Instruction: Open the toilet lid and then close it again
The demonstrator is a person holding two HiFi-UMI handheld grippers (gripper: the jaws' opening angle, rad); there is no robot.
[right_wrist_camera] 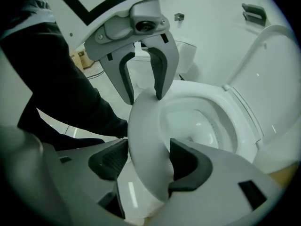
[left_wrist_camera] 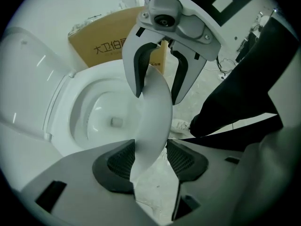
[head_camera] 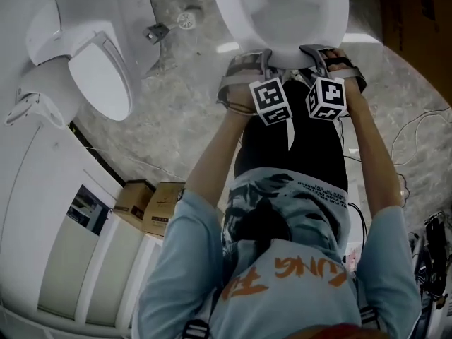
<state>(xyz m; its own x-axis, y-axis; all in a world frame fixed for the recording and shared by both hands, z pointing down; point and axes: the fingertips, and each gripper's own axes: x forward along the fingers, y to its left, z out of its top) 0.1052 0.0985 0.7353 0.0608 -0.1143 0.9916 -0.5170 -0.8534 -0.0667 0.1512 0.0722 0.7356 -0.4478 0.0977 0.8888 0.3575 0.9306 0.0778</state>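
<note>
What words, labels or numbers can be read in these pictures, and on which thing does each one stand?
"大卫伯": brown cardboard box behind the toilet; the rest is hidden.
"UNG": orange letters on the person's shirt; the start is unclear.
Small dark print line on the shirt: too small to read.
Dark print on the cardboard at the head view's top right: cut off, unreadable.

A second toilet [head_camera: 95,66] stood at left on the grey marbled floor [head_camera: 176,122], with a round floor drain [head_camera: 187,20] near it. Two small cardboard boxes [head_camera: 150,205] sat side by side against a white panel [head_camera: 42,210]. A large brown carton [head_camera: 417,20] stood at upper right, and thin cables [head_camera: 427,122] lay nearby.
</note>
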